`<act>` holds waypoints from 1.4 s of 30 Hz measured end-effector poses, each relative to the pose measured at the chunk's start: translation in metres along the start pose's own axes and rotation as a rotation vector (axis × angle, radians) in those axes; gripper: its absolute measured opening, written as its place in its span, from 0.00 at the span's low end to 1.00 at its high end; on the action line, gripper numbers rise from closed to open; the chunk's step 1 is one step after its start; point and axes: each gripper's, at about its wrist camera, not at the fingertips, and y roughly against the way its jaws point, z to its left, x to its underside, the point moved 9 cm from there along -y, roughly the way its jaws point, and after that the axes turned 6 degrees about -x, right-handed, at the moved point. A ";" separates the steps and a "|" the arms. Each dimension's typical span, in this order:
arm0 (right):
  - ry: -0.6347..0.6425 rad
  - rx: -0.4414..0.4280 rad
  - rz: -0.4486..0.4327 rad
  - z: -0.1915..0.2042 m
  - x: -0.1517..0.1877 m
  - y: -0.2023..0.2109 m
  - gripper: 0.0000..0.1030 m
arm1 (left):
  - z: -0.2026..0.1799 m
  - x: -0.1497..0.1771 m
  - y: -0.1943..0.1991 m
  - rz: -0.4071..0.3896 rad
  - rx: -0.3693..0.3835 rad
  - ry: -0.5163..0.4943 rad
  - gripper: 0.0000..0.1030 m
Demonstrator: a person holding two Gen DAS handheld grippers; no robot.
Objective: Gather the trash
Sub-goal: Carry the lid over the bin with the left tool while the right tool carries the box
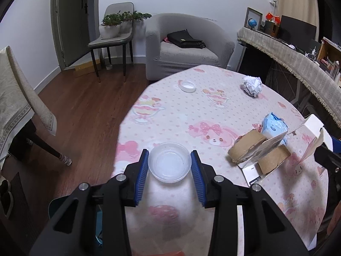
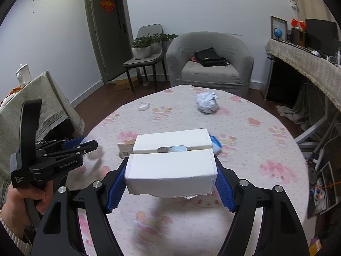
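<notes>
My left gripper [image 1: 169,163] is shut on a clear plastic bowl [image 1: 169,162], one blue pad on each side of its rim, at the near left of the round table. My right gripper [image 2: 170,173] is shut on an opened white cardboard box [image 2: 170,168] and holds it above the table; the box also shows in the left wrist view [image 1: 275,149]. A crumpled white paper ball [image 1: 252,86] [image 2: 206,102] and a small white lid [image 1: 187,86] [image 2: 143,106] lie at the far side. A blue-white wrapper [image 1: 273,125] lies behind the box.
The table [image 1: 191,117] has a pink cartoon cloth. A grey armchair [image 1: 185,49] with a black bag, a chair with potted plants [image 1: 113,32], a cloth-covered side table [image 1: 12,89] at left and a cluttered shelf [image 1: 298,59] at right surround it.
</notes>
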 end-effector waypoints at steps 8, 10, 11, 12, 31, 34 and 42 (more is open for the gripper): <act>0.037 -0.050 0.007 0.038 -0.005 -0.013 0.72 | 0.032 0.003 0.011 -0.012 -0.038 0.023 0.41; 0.047 -0.061 0.012 0.049 -0.006 -0.017 0.72 | 0.042 0.004 0.012 -0.013 -0.049 0.032 0.41; 0.052 -0.068 0.012 0.055 -0.006 -0.019 0.72 | 0.046 0.004 0.013 -0.013 -0.053 0.035 0.41; 0.059 -0.077 0.012 0.062 -0.007 -0.021 0.72 | 0.053 0.005 0.014 -0.012 -0.060 0.040 0.41; 0.154 -0.209 0.068 0.174 -0.007 -0.069 0.72 | 0.180 0.074 -0.021 0.144 -0.182 0.190 0.41; 0.160 -0.225 0.086 0.188 -0.003 -0.078 0.72 | 0.199 0.088 -0.026 0.178 -0.191 0.230 0.41; 0.196 -0.270 0.131 0.230 0.011 -0.103 0.73 | 0.229 0.125 -0.044 0.268 -0.223 0.258 0.41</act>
